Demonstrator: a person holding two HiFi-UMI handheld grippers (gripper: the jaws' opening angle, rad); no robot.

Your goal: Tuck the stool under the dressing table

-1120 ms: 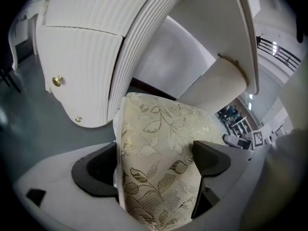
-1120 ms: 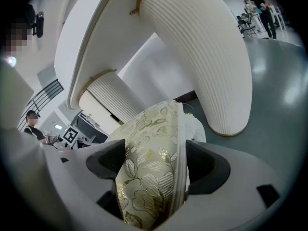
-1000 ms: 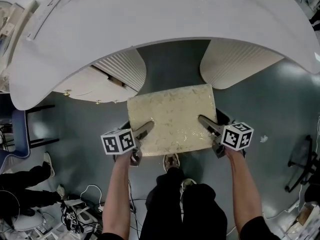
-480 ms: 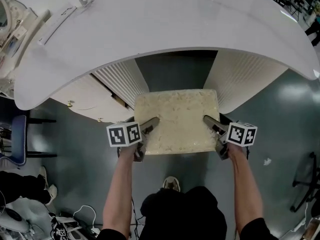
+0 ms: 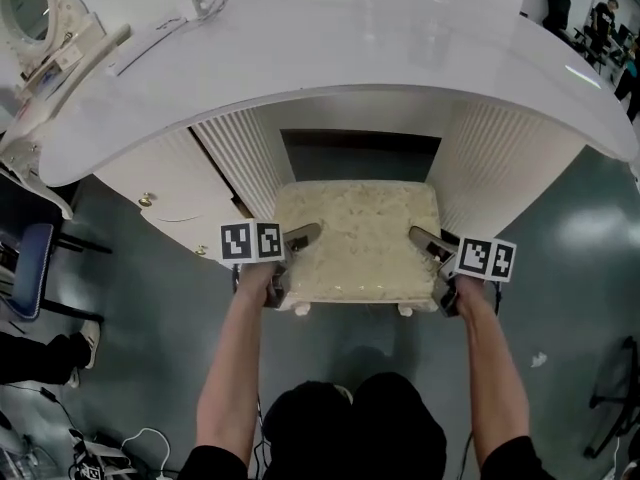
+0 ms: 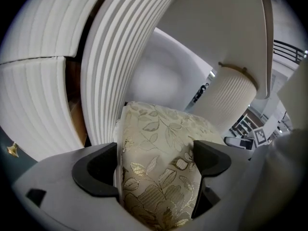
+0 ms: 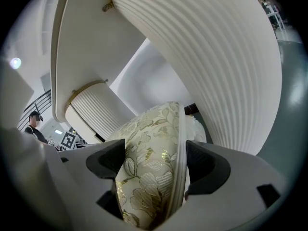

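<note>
Head view: stool (image 5: 358,238) sits at the mouth of the kneehole of the table (image 5: 330,48), between the left ribbed pedestal (image 5: 238,158) and the right ribbed pedestal (image 5: 492,163). Its far edge is in between the pedestals, just short of the dark gap under the tabletop. Its near edge with two white feet (image 5: 303,309) sticks out toward the person. Left gripper (image 5: 298,236) is on the stool's left edge and right gripper (image 5: 428,240) on its right edge, both at the near end, with the marker cubes outboard. Left gripper view: jaws pinch the floral cream-and-gold cushion edge, fabric filling the gap and touching both pads. Ribbed pedestal close on the left of that frame. Right gripper view: same on that side, jaws clamped on the cushion and its piped rim, ribbed pedestal close on the right. Stool top looks level. A mirror (image 5: 25,3) stands at the table's far left corner, and a blue chair (image 5: 25,268) on the grey floor (image 5: 150,298) off to the left.
</note>
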